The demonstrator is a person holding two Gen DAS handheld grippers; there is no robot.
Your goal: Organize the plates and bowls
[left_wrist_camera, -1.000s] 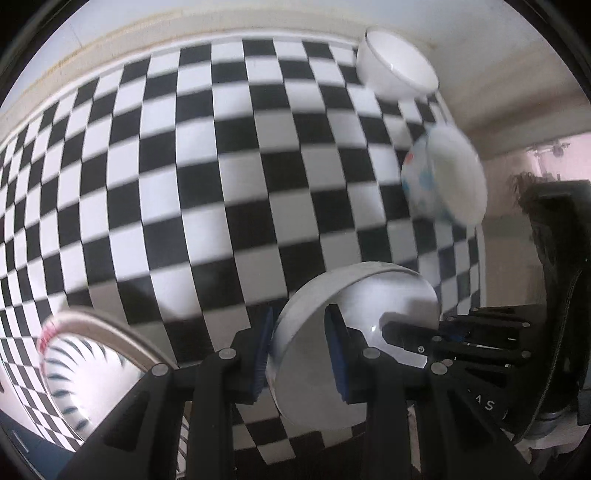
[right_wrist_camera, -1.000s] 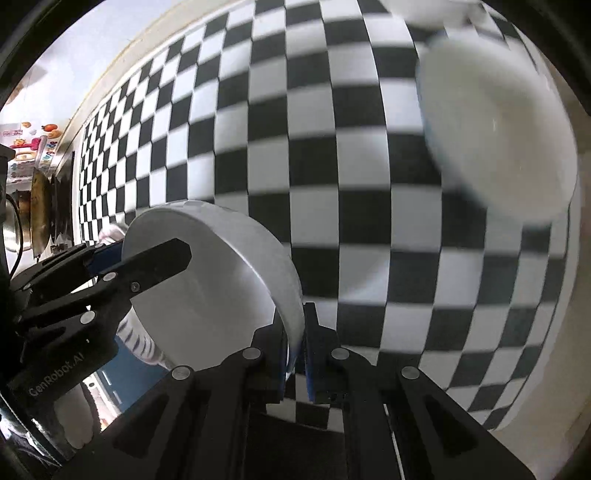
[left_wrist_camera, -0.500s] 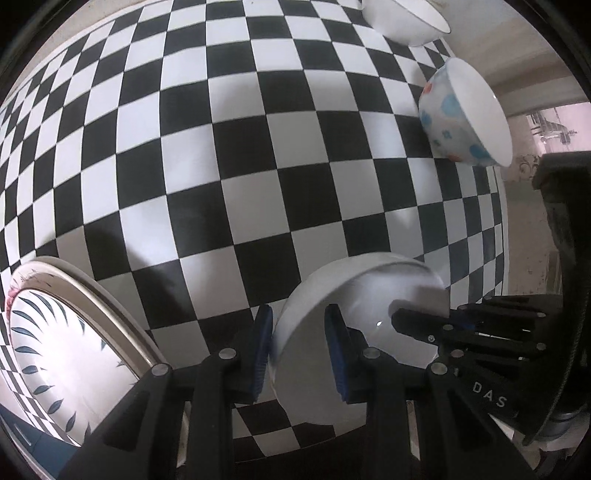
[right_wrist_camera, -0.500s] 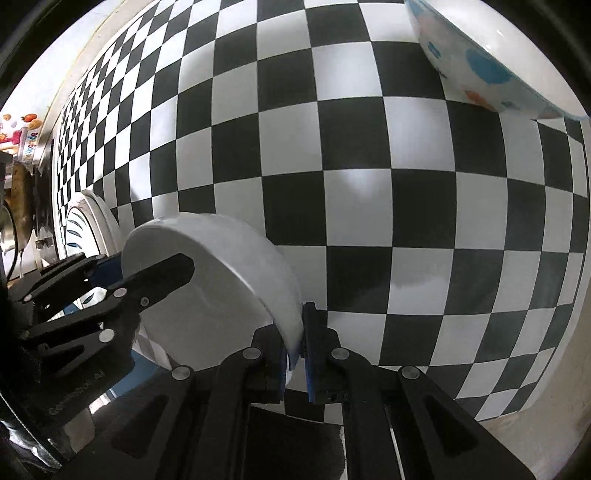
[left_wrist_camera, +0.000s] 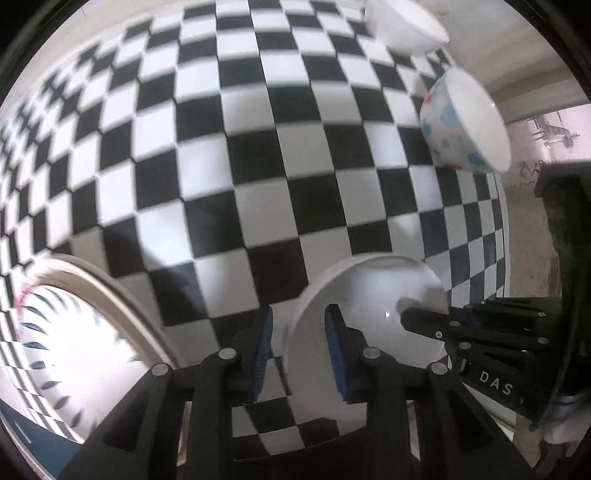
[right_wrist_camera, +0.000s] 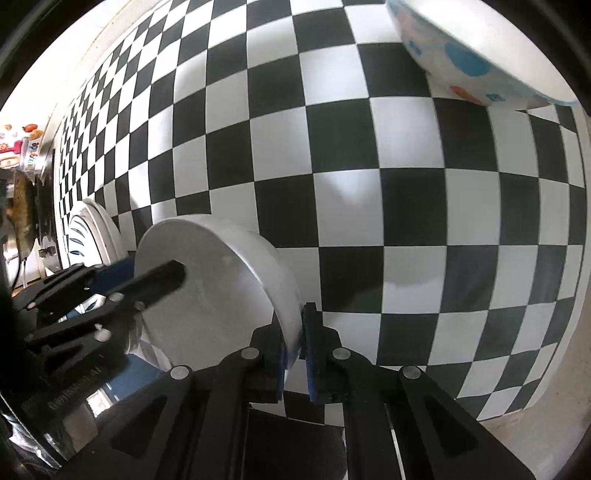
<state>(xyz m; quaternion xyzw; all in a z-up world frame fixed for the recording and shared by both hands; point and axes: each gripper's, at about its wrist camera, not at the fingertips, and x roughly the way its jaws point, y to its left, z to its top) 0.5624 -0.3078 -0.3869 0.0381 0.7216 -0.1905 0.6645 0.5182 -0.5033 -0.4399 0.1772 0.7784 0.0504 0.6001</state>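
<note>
A plain white bowl (left_wrist_camera: 369, 295) (right_wrist_camera: 207, 280) hangs tilted just above the checkered tablecloth (left_wrist_camera: 258, 147), held by both grippers on opposite sides of its rim. My left gripper (left_wrist_camera: 299, 347) straddles the rim, one blue pad inside and one outside, shut on it. My right gripper (right_wrist_camera: 293, 350) is shut tight on the opposite rim. Each gripper shows in the other's view: the right one (left_wrist_camera: 424, 317), the left one (right_wrist_camera: 122, 280). A white bowl with blue and red spots (left_wrist_camera: 454, 129) (right_wrist_camera: 465, 48) stands further out on the right.
Another plain white bowl (left_wrist_camera: 402, 26) stands at the far edge of the table. A plate with a dark leaf pattern (left_wrist_camera: 66, 350) (right_wrist_camera: 88, 229) lies at the left, close to the held bowl. The table's right edge (left_wrist_camera: 504, 221) runs past the spotted bowl. A stove and pan (right_wrist_camera: 22, 206) sit far left.
Both grippers have sunk slightly with the white bowl, nearer the cloth. The leaf plate fills more of the left view. The spotted bowl has slid to the upper right edge in the right view.
</note>
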